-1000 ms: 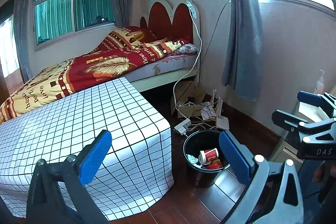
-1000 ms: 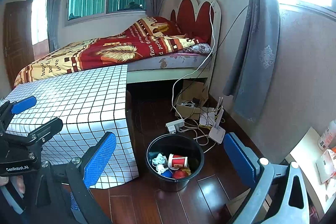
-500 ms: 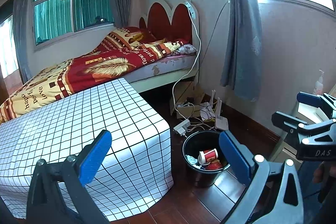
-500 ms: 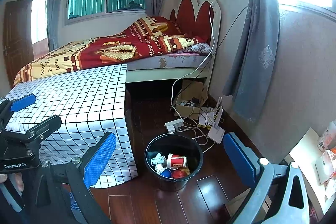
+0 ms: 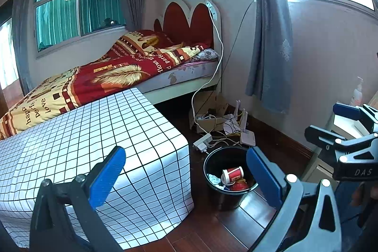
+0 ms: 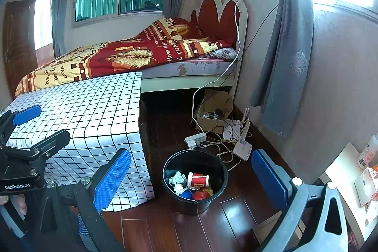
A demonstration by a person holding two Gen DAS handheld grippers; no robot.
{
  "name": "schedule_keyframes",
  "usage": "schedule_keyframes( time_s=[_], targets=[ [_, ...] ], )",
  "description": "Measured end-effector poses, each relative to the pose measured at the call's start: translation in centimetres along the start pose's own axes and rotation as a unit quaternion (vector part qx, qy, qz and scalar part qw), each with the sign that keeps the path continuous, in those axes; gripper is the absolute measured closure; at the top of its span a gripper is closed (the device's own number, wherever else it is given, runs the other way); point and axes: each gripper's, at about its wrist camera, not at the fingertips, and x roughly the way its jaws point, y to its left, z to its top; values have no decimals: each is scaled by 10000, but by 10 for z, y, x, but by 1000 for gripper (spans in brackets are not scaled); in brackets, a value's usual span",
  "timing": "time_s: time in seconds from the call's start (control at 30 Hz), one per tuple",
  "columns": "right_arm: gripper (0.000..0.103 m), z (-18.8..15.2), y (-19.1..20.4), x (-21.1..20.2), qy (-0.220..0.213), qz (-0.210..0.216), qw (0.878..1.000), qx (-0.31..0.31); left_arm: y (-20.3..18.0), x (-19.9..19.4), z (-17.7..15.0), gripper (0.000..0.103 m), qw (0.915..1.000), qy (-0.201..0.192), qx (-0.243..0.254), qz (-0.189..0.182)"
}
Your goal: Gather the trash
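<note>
one black bucket stands on the wood floor beside one grid-cloth table, holding one red paper cup, crumpled tissue and other scraps. two grippers, left gripper and right gripper, both spread wide, empty.

Left claw, right claw: blue pads, black-grey frames, silver screws.

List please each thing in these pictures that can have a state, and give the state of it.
left gripper: open, holds nothing
right gripper: open, holds nothing
black bucket: upright on the floor, partly filled with trash
paper cup: on its side in the bucket
checkered tablecloth: spread flat, nothing on it
power strip: on the floor, cables plugged in
bed: covered by a blanket
</note>
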Motion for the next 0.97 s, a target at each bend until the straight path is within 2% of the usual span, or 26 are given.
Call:
schedule_keyframes(
  time_s=[0.47, 0.63, 0.8, 0.97],
  targets=[
    [0, -2, 2, -1, 19, 11, 10000, -23, 2, 0, -1, 1, 10000, 23, -1, -35],
    [0, -3, 3, -1, 20, 6, 10000, -20, 2, 0, -1, 1, 9998, -48, 94, 160],
    [0, -3, 3, -1, 20, 11, 10000, -19, 1, 1, -4, 1, 9997, -31, 220, -104],
    [0, -5, 4, -1, 50, 13, 10000, -6, -1, 1, -5, 1, 9997, 10, 199, -154]
  ],
)
